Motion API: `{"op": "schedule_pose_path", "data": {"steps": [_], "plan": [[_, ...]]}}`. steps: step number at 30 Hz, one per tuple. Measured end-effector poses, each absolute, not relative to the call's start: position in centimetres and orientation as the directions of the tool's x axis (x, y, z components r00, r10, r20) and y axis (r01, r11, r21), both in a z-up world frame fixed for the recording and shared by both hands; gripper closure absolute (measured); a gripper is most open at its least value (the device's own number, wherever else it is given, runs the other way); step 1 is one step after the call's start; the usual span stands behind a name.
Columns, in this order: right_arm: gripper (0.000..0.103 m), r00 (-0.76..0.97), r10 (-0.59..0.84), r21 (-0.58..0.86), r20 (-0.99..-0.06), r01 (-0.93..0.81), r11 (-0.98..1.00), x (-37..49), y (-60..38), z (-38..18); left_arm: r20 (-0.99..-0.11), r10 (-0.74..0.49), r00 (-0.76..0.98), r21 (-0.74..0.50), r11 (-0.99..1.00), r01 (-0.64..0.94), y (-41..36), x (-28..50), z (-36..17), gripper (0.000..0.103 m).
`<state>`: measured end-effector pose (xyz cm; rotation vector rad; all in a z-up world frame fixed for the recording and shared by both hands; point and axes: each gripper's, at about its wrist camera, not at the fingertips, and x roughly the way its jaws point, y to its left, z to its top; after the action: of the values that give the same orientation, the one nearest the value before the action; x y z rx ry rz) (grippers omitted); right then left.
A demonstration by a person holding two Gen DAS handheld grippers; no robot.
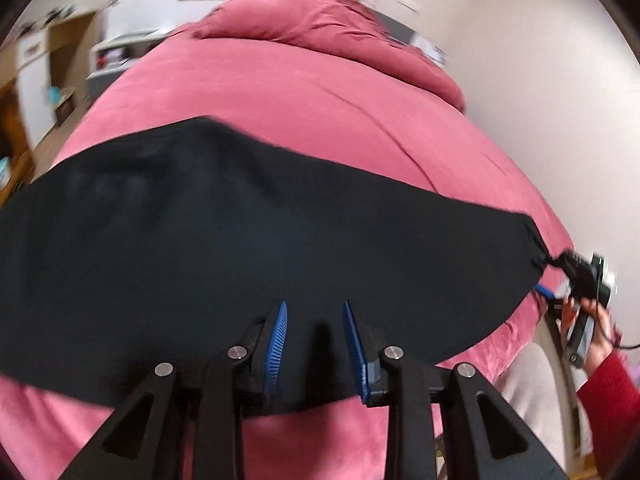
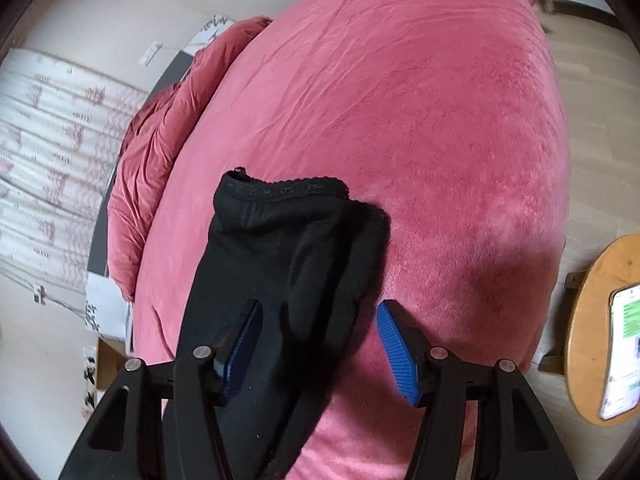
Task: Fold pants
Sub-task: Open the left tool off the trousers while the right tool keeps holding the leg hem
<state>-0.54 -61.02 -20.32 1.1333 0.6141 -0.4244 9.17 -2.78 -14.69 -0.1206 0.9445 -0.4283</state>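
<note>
The black pants (image 1: 240,232) lie spread across the pink bed (image 1: 280,92). My left gripper (image 1: 315,312) is open, its blue pads over the near edge of the pants, nothing pinched between them. In the left wrist view my right gripper (image 1: 560,280) is at the pants' right end, where the cloth bunches to a point. In the right wrist view the elastic waistband end of the pants (image 2: 280,220) lies between the spread blue pads of my right gripper (image 2: 320,312), draped over the left pad; the jaws stand wide apart.
A pink duvet (image 1: 320,24) is heaped at the head of the bed. A round wooden stool (image 2: 600,328) with a lit phone (image 2: 624,352) stands beside the bed on the wooden floor. Shelves (image 1: 120,52) stand along the far wall.
</note>
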Motion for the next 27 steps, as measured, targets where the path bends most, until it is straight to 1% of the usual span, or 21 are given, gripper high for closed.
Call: {"op": "schedule_pose_path", "data": {"steps": [2,5,9,13,16,19,20,23,27], "plan": [[0.041,0.764,-0.014,0.703,-0.645,0.601,0.381,-0.4,-60.6,-20.3,-0.760,-0.400,0.512,-0.229,0.902,0.365,-5.4,9.8,-14.9,0.073],[0.041,0.773,-0.007,0.700,-0.635,0.579,0.417,0.3,-60.2,-20.0,-0.743,-0.414,0.526,-0.205,0.889,0.410,-8.0,10.6,-14.7,0.073],[0.041,0.766,-0.003,0.679,-0.643,0.572,0.460,1.3,-59.6,-19.9,-0.729,-0.454,0.512,-0.209,0.860,0.466,-12.1,12.3,-14.7,0.073],[0.041,0.776,0.008,0.701,-0.630,0.565,0.436,1.2,-60.0,-20.3,-0.742,-0.506,0.439,-0.225,0.805,0.548,-17.5,13.3,-15.6,0.072],[0.042,0.786,0.023,0.726,-0.618,0.559,0.401,0.9,-60.4,-20.5,-0.764,-0.536,0.360,-0.265,0.768,0.583,-20.3,13.5,-17.2,0.072],[0.042,0.793,0.036,0.741,-0.608,0.551,0.384,0.7,-60.8,-20.6,-0.794,-0.521,0.313,-0.266,0.761,0.592,-21.8,13.3,-18.8,0.072],[0.042,0.794,0.039,0.742,-0.606,0.548,0.386,0.7,-60.8,-20.6,-0.780,-0.525,0.341,-0.248,0.759,0.602,-21.6,12.7,-18.9,0.072],[0.046,0.791,0.044,0.739,-0.610,0.548,0.393,0.6,-60.8,-20.7,-0.780,-0.518,0.350,-0.214,0.746,0.630,-21.3,11.0,-19.0,0.072],[0.046,0.797,0.049,0.745,-0.602,0.539,0.392,0.6,-61.5,-20.7,-0.791,-0.507,0.341,-0.169,0.718,0.675,-21.5,10.0,-18.6,0.072]]}}
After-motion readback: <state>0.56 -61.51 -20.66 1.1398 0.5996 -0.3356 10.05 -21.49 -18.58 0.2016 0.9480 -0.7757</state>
